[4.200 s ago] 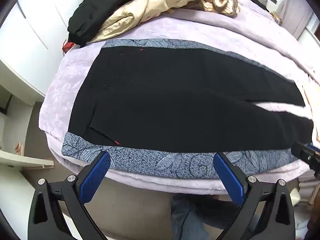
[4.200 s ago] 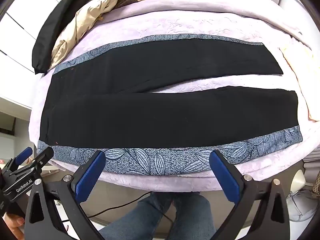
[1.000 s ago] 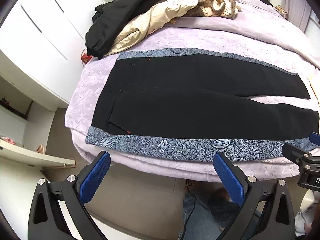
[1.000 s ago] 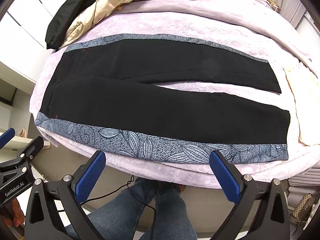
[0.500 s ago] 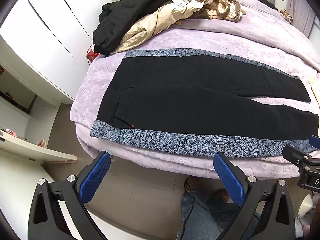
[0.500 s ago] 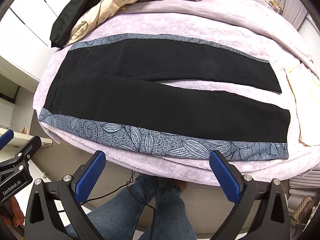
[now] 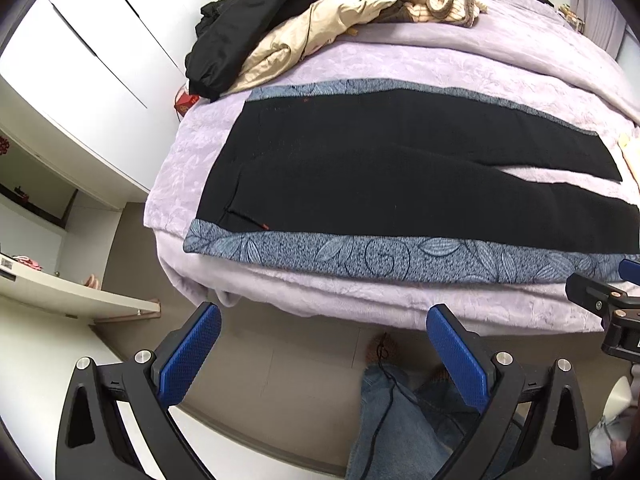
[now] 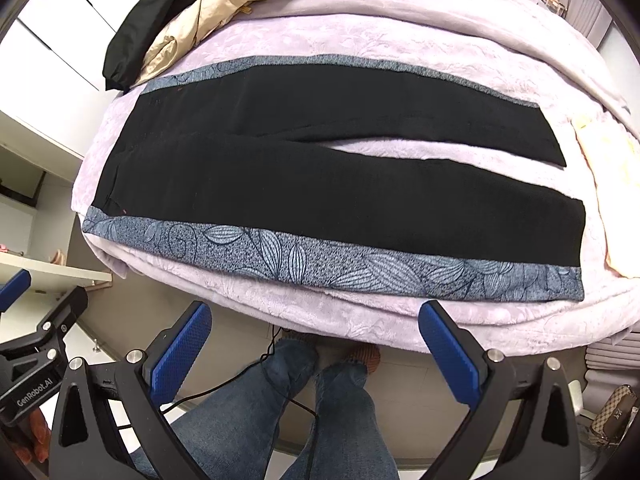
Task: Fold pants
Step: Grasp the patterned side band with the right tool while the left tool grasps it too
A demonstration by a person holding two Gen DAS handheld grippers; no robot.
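Note:
Black pants (image 7: 400, 176) with blue-grey leaf-patterned side stripes lie flat on the lilac bed, waist at the left, legs spread to the right. They also show in the right wrist view (image 8: 328, 184). My left gripper (image 7: 324, 340) is open and empty, held off the bed's near edge below the waist end. My right gripper (image 8: 316, 340) is open and empty, off the near edge below the near leg. The right gripper shows at the right edge of the left wrist view (image 7: 604, 300); the left gripper shows at the left edge of the right wrist view (image 8: 36, 336).
A pile of clothes, black and beige (image 7: 288, 28), lies at the bed's far left. The lilac bedspread (image 7: 360, 300) overhangs the near edge. White cupboards (image 7: 80, 60) and a shelf (image 7: 60, 292) stand at the left. A person's jeans-clad legs (image 8: 288, 408) stand below the grippers. A pale cloth (image 8: 612, 184) lies at the right.
Both grippers have drawn back and away from the bed; the pants look smaller and more floor shows. The pants have not moved. Both grippers stay open.

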